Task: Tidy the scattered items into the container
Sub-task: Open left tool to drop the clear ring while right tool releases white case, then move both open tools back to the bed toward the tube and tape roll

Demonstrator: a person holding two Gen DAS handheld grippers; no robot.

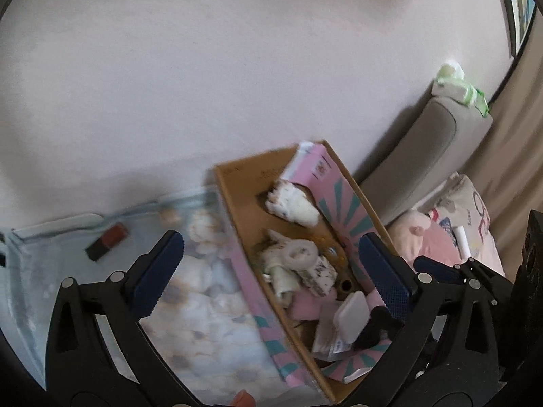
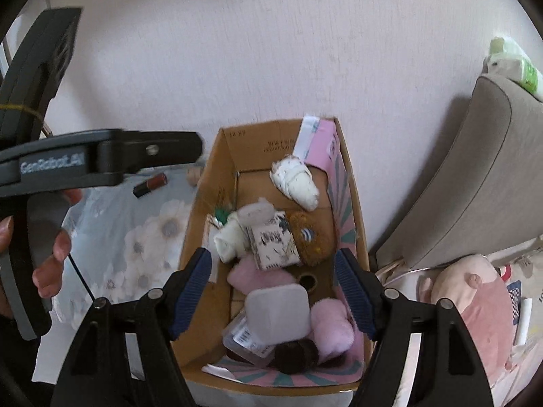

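A cardboard box (image 2: 213, 183) with a pink patterned outside stands on the floral bedsheet and holds several items: white rolled socks (image 2: 297, 181), a brown plush (image 2: 310, 235), a white compact (image 2: 276, 315) and pink soft things. My right gripper (image 2: 273, 293) is open and empty just above the box. My left gripper (image 1: 271, 273) is open and empty over the box's left wall (image 1: 251, 291). A red-and-black lipstick (image 1: 107, 246) lies on the sheet left of the box; it also shows in the right wrist view (image 2: 151, 185). A small beige item (image 1: 169, 216) lies near it.
A pale wall stands right behind the box. A grey headboard cushion (image 2: 458, 183) is at the right with a green-and-white pack (image 2: 516, 66) on top. A pink pig plush (image 2: 475, 291) lies to the right of the box. The left gripper's body (image 2: 101, 159) crosses the right wrist view.
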